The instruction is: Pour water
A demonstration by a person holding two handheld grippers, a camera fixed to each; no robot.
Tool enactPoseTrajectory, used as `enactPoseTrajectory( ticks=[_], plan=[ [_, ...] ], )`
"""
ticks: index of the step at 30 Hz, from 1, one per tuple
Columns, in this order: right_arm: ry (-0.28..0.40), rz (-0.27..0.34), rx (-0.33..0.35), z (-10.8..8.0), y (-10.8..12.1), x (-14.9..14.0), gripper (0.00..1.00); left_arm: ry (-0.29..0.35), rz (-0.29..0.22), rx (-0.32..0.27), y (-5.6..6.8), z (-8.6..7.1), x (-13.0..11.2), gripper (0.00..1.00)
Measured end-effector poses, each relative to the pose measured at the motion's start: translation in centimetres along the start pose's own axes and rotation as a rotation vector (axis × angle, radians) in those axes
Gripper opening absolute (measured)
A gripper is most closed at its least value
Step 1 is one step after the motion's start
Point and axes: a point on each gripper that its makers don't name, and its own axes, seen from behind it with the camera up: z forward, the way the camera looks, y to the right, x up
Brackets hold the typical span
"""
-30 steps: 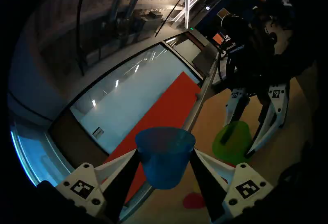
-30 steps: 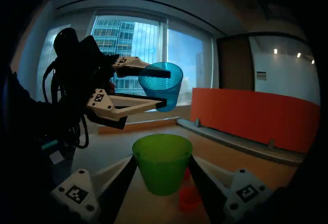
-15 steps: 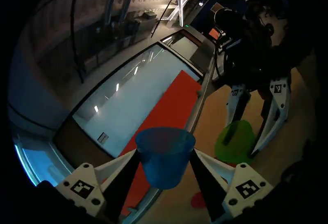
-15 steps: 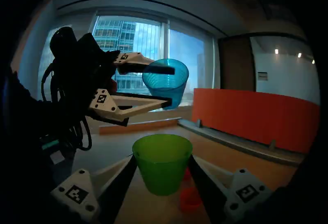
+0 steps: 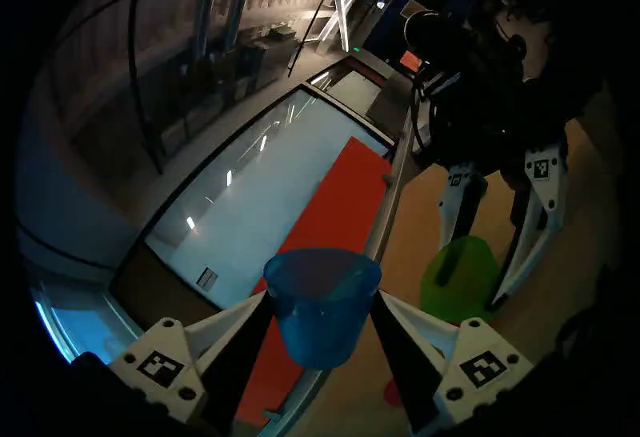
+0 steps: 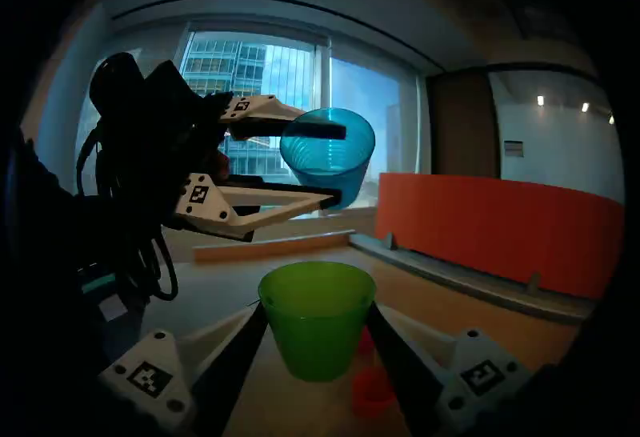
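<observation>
Between my left gripper (image 5: 322, 309)'s two fingers sits the blue cup (image 5: 322, 317), pinched on both sides near its rim; the jaws stand only as far apart as the cup is wide. In the right gripper view I see that gripper lifted off the table (image 6: 448, 309), with one finger crossing the cup near the rim and the other near its base. The blue cup hangs above and beyond the green cup (image 6: 317, 321); the two are apart. I cannot tell how far the blue cup is tipped, nor how much it holds.

My right gripper (image 6: 316, 313) has the green cup clamped between both fingers in the same way, upright and low over the tan table, with a small red round thing (image 6: 370, 389) just behind and below it.

For markings, I find black-and-white square marker tags (image 5: 160, 369) on the finger mounts of both grippers, patterns rather than words. A small sign (image 6: 513, 148) on the far wall above the orange panel (image 6: 512, 229) is too small to read. Behind the left gripper, the window (image 6: 264, 93) shows a tall building.
</observation>
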Motion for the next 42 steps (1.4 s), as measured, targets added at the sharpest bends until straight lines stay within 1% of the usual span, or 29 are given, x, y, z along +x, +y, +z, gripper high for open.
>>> enactPoseTrajectory(
  ticks=[21,26,42],
  plan=[
    [0.001,-0.006,-0.005,-0.1,0.2,0.0,0.88,0.01,0.076,0.009,0.0,0.0,0.8,0.83],
    [0.003,-0.01,-0.006,-0.2,0.2,0.1,0.88,0.014,0.085,0.012,0.1,0.0,1.0,0.83],
    [0.003,-0.017,-0.01,-0.4,0.3,0.2,0.88,0.014,0.132,0.018,-0.2,0.1,1.2,0.83]
  ],
)
